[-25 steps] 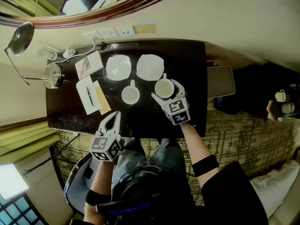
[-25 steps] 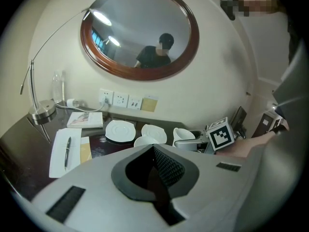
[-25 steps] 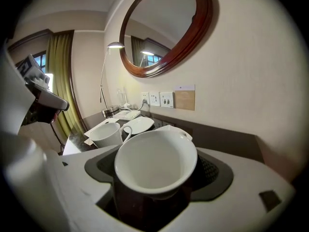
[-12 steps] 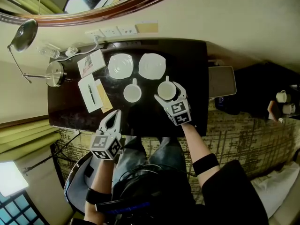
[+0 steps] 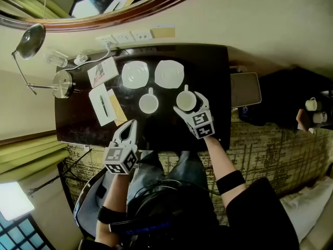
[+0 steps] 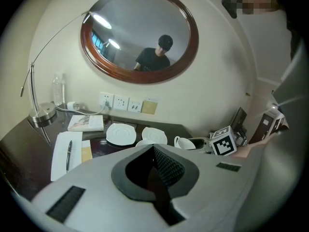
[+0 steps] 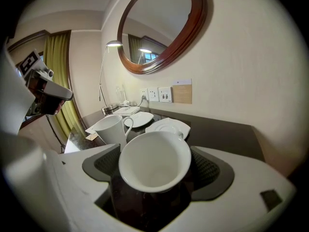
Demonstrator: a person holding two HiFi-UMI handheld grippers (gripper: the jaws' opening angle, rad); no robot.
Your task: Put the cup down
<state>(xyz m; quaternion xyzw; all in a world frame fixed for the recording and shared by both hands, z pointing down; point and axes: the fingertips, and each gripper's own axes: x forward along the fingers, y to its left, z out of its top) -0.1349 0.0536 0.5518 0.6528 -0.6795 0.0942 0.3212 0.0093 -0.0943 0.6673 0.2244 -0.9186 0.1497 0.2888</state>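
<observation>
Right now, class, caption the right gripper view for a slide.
Right tool, jaws just opening, with a white cup between them; second cup and saucers beyond.

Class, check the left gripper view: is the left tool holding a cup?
No, the left tool has its jaws shut together with nothing between them.
</observation>
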